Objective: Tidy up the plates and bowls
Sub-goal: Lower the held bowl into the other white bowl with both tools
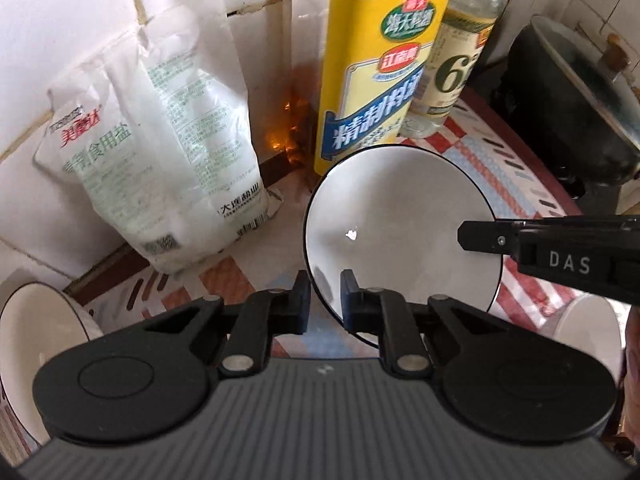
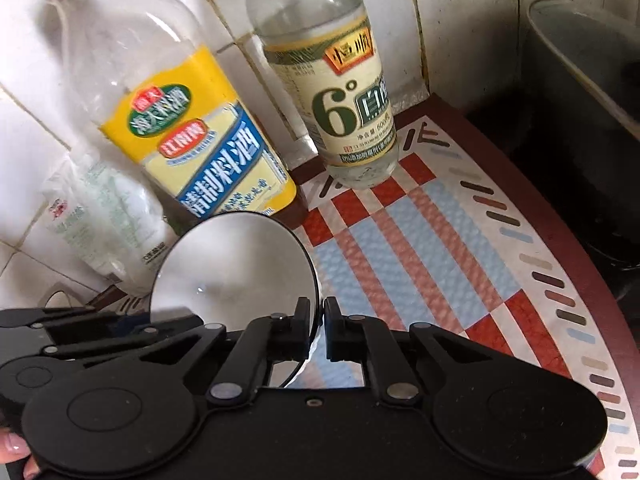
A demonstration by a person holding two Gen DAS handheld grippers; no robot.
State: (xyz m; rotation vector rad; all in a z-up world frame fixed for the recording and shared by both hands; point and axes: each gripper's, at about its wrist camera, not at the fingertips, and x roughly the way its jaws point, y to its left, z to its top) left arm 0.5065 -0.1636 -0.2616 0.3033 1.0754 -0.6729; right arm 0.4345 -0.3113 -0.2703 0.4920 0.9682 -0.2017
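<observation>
A white bowl with a black rim (image 1: pixel 400 216) stands on a patterned mat in front of the bottles. My left gripper (image 1: pixel 324 292) is shut on its near-left rim, one finger inside the bowl and one outside. My right gripper (image 1: pixel 466 236) comes in from the right and clamps the opposite rim. In the right wrist view the same bowl (image 2: pixel 236 264) sits at lower left, and my right gripper (image 2: pixel 319 314) pinches its right edge. The left gripper (image 2: pixel 152 320) shows there as black arms at the bowl's near-left side.
A bag of salt (image 1: pixel 160 160), a yellow-labelled cooking wine bottle (image 1: pixel 372 80) and a vinegar bottle (image 1: pixel 456 68) line the tiled wall. A dark pot (image 1: pixel 580 92) stands at the right. Another black-rimmed bowl (image 1: pixel 36 328) sits lower left, and a white vessel (image 1: pixel 588 332) lower right. The checked mat (image 2: pixel 420 240) stretches to the right.
</observation>
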